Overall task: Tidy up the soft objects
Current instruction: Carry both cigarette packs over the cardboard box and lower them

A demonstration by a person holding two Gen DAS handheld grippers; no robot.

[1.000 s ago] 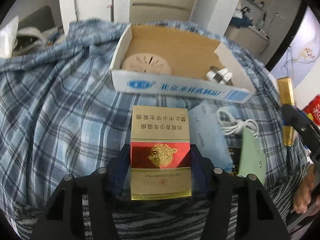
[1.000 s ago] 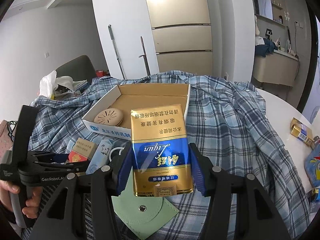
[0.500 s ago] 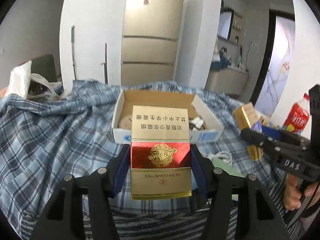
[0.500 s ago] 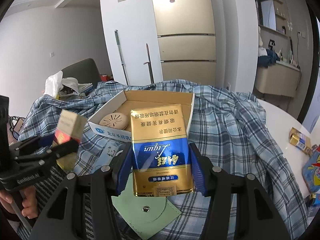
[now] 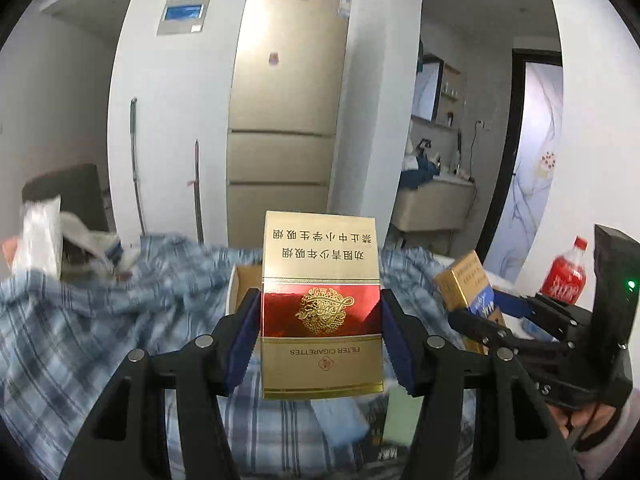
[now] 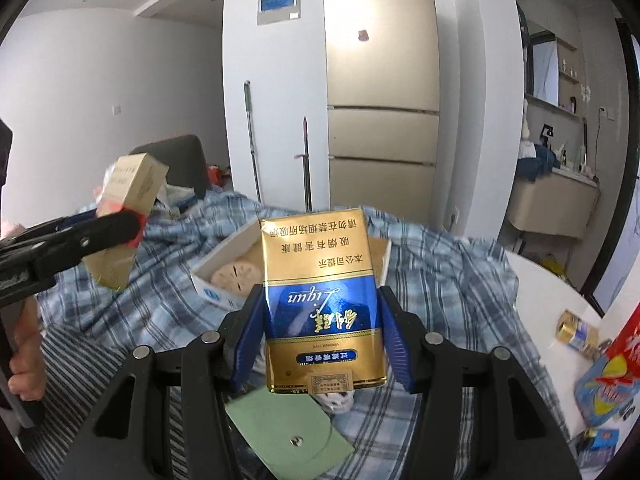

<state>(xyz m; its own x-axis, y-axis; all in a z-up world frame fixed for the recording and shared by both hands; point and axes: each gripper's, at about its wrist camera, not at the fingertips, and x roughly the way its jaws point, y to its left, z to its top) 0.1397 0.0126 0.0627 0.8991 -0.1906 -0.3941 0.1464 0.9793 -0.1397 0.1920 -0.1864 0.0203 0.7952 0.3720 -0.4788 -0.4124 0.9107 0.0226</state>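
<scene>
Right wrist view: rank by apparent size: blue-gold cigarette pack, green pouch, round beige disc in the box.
1. blue-gold cigarette pack, nearest the camera, so inflated
2. green pouch, partly hidden
3. round beige disc, partly hidden

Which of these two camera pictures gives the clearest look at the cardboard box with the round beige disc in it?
The right wrist view. There the cardboard box lies on the plaid shirt, with its white wall and the round beige disc visible left of the blue pack. In the left wrist view only a sliver of the box shows beside the red pack.
</scene>
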